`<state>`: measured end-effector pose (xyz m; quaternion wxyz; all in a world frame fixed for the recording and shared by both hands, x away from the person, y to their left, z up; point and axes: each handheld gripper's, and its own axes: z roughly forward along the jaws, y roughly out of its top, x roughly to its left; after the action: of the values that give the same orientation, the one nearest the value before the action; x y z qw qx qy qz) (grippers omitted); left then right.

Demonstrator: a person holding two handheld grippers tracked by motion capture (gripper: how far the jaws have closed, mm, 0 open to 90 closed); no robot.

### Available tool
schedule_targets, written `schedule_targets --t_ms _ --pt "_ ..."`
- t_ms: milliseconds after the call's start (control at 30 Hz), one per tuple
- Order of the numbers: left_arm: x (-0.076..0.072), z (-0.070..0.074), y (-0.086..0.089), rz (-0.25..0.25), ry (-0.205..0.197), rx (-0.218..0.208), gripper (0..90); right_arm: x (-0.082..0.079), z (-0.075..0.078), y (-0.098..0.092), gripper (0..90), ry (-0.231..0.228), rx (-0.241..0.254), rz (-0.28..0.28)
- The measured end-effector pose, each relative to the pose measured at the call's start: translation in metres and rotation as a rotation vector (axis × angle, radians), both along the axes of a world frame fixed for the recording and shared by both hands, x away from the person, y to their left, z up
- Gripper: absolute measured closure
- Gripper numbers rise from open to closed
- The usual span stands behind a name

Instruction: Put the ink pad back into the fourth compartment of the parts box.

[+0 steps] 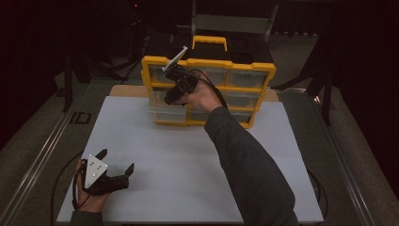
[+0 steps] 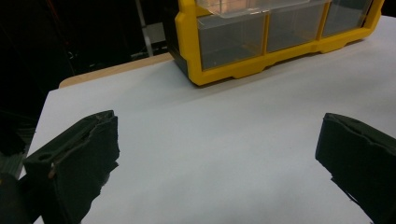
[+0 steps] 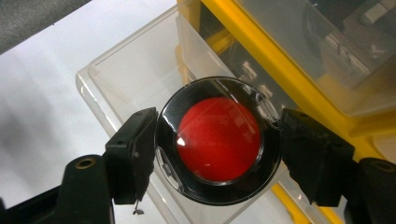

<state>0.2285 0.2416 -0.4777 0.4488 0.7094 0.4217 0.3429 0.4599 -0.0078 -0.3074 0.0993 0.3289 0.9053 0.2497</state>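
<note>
R gripper (image 3: 217, 140) clamped on round black-rimmed disc w/ red centre (image 3: 218, 140) – jaws press its rim both sides, held over pulled-out clear drawer (image 3: 135, 79) of yellow organizer (image 1: 208, 89) at far side of white table (image 1: 188, 169). L gripper (image 1: 117, 162) rests near front-left corner of table, well apart from organizer – jaws wide apart, nothing btw them

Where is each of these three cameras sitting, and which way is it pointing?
High view: above the table, looking forward and down; both forearms and hands show.
Left gripper view: rides the left gripper, looking across the table at the yellow drawer cabinet; its open fingers show.
Right gripper view: rides the right gripper, looking down into an open clear drawer; its fingers clamp a round red-and-black object.
Shared: all three show the cabinet.
</note>
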Motion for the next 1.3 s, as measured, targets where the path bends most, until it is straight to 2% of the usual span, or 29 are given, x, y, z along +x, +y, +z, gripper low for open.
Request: schedule_targets --t_ms 233,300,367,467,633,767,1267,1300 --pt "0.0 0.0 0.0 0.0 0.0 0.0 0.3 0.001 -0.002 -0.002 29.6 0.01 0.008 -0.005" --pt "0.0 0.0 0.0 0.001 0.0 -0.002 0.3 0.002 -0.002 -0.002 16.6 0.003 0.03 -0.008" --pt "0.0 0.0 0.0 0.001 0.0 -0.001 0.3 0.002 -0.001 -0.003 12.7 -0.001 0.052 -0.01" --pt "0.0 0.0 0.0 0.001 0.0 -0.001 0.3 0.001 0.002 -0.006 10.3 -0.012 0.059 -0.013" --pt "0.0 0.0 0.0 0.001 0.0 0.0 0.3 -0.001 0.006 -0.011 9.9 -0.024 0.062 -0.004" --pt "0.0 0.0 0.0 0.001 0.0 0.0 0.3 -0.005 0.007 -0.014 9.9 -0.025 0.041 0.027" --pt "0.0 0.0 -0.001 0.001 0.0 0.003 0.3 -0.021 0.01 -0.024 10.4 -0.034 0.017 0.132" --pt "0.0 0.0 -0.001 0.001 0.0 0.003 0.3 -0.023 0.009 -0.025 12.4 -0.035 0.011 0.146"
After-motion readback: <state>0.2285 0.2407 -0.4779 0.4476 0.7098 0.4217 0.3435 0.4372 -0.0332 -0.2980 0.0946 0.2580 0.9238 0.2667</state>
